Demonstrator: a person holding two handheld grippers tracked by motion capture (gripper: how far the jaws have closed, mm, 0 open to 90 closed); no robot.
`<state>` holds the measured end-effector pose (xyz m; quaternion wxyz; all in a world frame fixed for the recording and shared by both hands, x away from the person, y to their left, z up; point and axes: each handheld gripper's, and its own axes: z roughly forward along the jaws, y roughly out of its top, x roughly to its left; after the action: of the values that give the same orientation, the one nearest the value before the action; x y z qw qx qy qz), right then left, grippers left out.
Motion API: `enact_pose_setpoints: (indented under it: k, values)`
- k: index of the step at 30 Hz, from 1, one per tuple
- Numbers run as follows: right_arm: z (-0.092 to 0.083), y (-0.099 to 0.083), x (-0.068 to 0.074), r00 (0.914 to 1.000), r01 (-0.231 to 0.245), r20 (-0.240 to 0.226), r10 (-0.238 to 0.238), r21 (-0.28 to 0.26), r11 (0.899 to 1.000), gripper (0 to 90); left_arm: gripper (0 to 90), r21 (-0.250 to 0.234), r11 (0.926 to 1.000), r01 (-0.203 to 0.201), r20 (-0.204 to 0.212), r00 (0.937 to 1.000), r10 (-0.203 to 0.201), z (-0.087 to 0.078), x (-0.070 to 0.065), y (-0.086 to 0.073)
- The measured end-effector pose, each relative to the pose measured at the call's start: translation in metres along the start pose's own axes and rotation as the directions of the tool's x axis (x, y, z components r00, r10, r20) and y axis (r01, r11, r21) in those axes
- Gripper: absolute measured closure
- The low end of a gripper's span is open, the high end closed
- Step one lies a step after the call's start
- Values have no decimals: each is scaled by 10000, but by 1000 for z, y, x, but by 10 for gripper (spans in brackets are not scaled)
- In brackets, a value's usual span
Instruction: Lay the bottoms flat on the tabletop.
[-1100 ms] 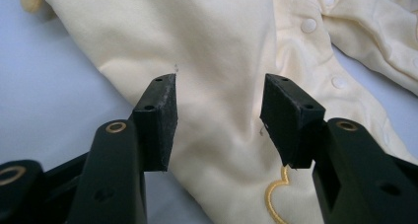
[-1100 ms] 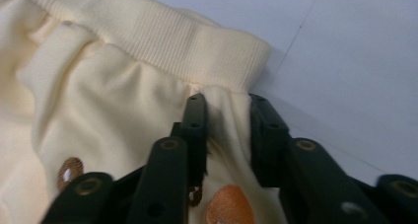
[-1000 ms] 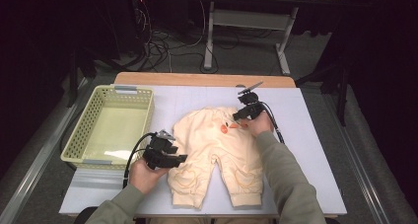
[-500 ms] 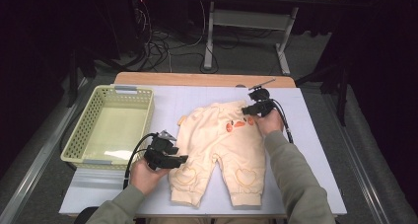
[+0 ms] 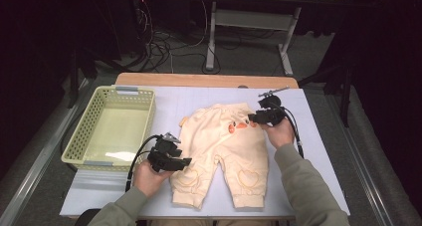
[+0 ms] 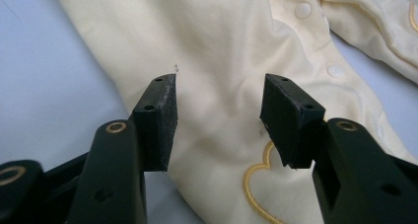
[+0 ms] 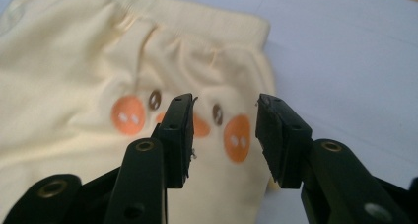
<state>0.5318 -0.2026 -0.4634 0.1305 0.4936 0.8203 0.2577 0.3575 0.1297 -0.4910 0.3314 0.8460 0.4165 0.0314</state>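
A pair of pale yellow baby trousers [image 5: 221, 151] lay flat on the white table cover [image 5: 318, 151], near the middle of the table, waistband toward twelve o'clock and both legs pointing toward six o'clock. An orange cartoon face [image 7: 197, 120] was printed just below the waistband, and a stitched heart outline [image 6: 261, 184] marked one leg.

The left gripper [image 5: 185, 162] rested at about eight o'clock from the trousers' middle, at the outer edge of the left leg. In the left gripper view its jaws stood about half apart over the fabric [image 6: 222, 86], with cloth lying under the gap and the pads pressing on nothing.

The right gripper [image 5: 250, 118] sat at about one o'clock from the trousers' middle, by the waistband corner. Its jaws had just been opening; in the right gripper view they stood apart above the orange print, with nothing pinched between them.

A yellow-green mesh basket [image 5: 82, 131] stood at nine o'clock, well apart from the trousers.
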Motion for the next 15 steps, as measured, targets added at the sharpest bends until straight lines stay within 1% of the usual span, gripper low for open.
enact_pose_setpoints:
  k: [2, 4, 5, 7, 9, 11, 13, 15]
  values:
    - [0, -2, 0, 10000, -63, 8, 63, -70, 10000, 592, 468, 99, 9999, -42, 8, 10000, 42, 1, 0, 0]
    - [-5, -2, 1, 9999, -111, 44, 112, -206, 9997, 592, 468, 105, 9999, -44, 7, 10000, 44, 1, 0, 0]
    - [-5, -2, 1, 9999, -111, 44, 112, -206, 9997, 592, 468, 113, 9999, -39, 6, 10000, 39, 2, 0, 1]
    - [-13, -3, 3, 9999, 5, 110, 0, -421, 9991, 592, 468, 115, 9999, -30, 5, 10000, 30, 3, -1, 1]
    - [-23, -7, 4, 10000, 24, 85, -18, -681, 9977, 590, 468, 136, 9999, -33, -23, 10000, 33, 4, -2, 1]
    - [-31, -13, 5, 10000, 14, 55, -9, -881, 9961, 586, 468, 160, 9999, -36, -39, 10000, 36, 5, -2, 1]
    - [-37, -21, 8, 9999, 61, 96, -53, -899, 9959, 574, 469, 144, 9999, -70, -14, 10000, 70, 4, -3, 1]
    - [-44, -34, 14, 9994, 348, 55, -345, -828, 9960, 568, 469, 83, 9999, -67, -27, 10000, 67, 3, -5, 1]
